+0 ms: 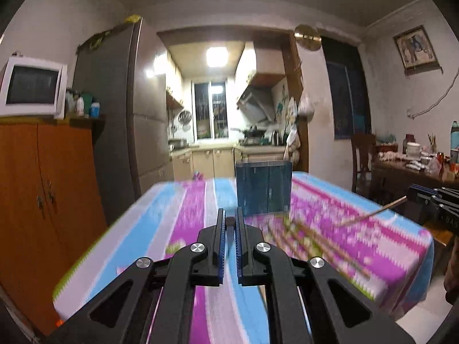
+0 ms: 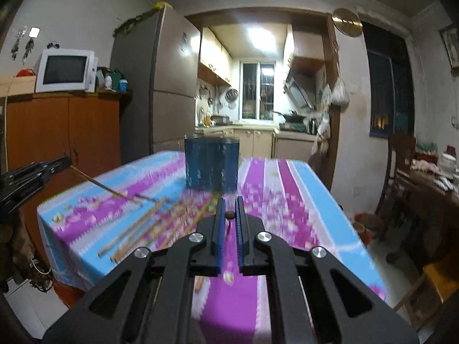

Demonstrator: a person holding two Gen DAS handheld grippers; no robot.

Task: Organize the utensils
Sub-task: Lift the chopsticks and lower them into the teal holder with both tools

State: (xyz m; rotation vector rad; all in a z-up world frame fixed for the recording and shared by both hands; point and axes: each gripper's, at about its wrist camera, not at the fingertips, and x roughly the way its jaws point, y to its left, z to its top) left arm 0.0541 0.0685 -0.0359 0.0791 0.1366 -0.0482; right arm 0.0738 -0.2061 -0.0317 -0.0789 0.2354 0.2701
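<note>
Two grippers hang above a table (image 1: 401, 246) under a striped pink, blue and white cloth, with a kitchen doorway, a grey fridge (image 2: 169, 86) and an orange cabinet (image 2: 63, 132) behind. At the table's far middle stands the blue holder (image 2: 212, 164), upright; nothing can be seen inside it yet. In front of it, on the cloth, lies a loose bundle of chopsticks (image 2: 149, 229), blurred, so a count is not possible. The left gripper (image 1: 230, 220) is clamped on the dark end of one chopstick, which the right wrist view shows slanting down toward the bundle. The right gripper (image 2: 229, 215) pinches another by its rounded end (image 2: 229, 215). Judging by this, the sorting has barely started: two sticks are in hand, none visibly stowed, and the pile remains.
</note>
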